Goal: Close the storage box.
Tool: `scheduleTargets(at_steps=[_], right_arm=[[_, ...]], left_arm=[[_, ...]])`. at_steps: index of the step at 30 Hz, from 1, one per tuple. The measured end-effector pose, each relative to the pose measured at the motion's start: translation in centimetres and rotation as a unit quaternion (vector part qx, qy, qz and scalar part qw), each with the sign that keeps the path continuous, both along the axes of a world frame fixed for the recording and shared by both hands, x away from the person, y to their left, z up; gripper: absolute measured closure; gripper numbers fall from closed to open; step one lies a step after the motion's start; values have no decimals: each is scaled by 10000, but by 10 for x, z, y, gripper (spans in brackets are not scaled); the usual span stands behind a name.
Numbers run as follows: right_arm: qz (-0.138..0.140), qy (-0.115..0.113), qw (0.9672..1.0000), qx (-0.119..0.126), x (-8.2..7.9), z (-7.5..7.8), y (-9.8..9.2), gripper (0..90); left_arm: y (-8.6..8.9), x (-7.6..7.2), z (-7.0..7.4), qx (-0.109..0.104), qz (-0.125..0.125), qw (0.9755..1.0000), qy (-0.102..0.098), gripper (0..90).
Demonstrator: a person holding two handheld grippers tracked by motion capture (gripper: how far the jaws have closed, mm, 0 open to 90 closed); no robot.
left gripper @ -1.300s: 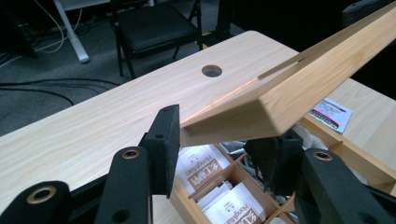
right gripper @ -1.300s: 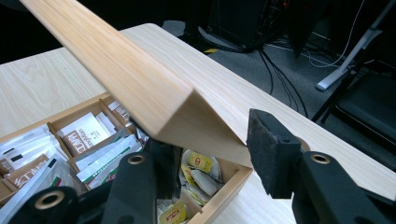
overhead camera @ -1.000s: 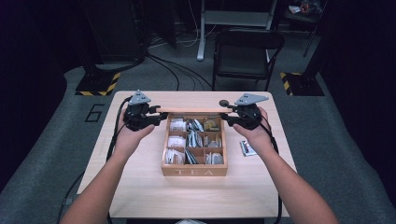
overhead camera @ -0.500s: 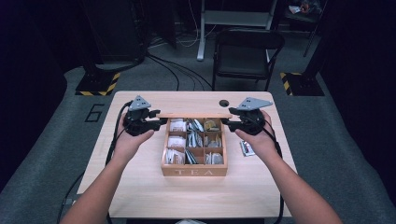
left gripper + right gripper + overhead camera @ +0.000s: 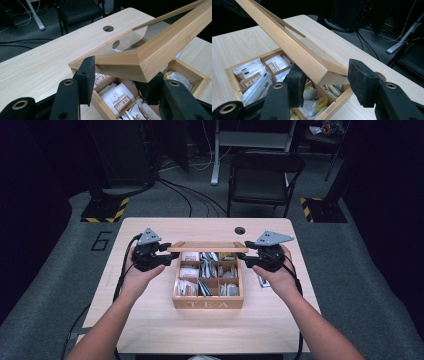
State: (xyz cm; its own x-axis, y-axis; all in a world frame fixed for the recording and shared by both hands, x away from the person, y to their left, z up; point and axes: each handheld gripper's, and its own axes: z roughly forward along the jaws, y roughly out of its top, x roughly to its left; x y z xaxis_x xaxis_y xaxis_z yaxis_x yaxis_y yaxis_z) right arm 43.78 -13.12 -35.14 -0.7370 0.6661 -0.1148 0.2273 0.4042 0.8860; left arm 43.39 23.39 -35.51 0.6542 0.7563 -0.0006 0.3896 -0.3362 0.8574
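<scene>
The lid (image 5: pixel 207 247) hangs half-raised over the tea box (image 5: pixel 208 296) on the surface — left hand-held gripper (image 5: pixel 120 78) and right hand-held gripper (image 5: pixel 324 82) each pinch a front corner. Stiff, light, but glazed — grip wood only.

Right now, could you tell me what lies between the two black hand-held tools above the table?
The wooden glass-paned lid of the tea box, raised, spans between them in the high view.

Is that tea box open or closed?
Open: the lid is raised, and the tea box shows its packets.
</scene>
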Motion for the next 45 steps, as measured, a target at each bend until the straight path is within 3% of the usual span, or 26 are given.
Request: scheduleTargets(at_steps=[9, 28, 34, 45], right_arm=[[-10, 21, 10000, -68, -8, -7, 0, 480], [-115, -7, 9999, -65, -28, -32, 0, 465], [-142, -64, 9997, -197, -35, -41, 1, 461], [-176, -31, 9997, -148, -45, -57, -1, 456]], left_arm=[[2, -6, -9, -69, -44, 9999, 71, 505], [3, -23, -31, 40, -106, 9998, 160, 482], [3, -29, -42, 6, -122, 9997, 224, 485], [5, -41, -54, -111, -159, 9994, 291, 487]])
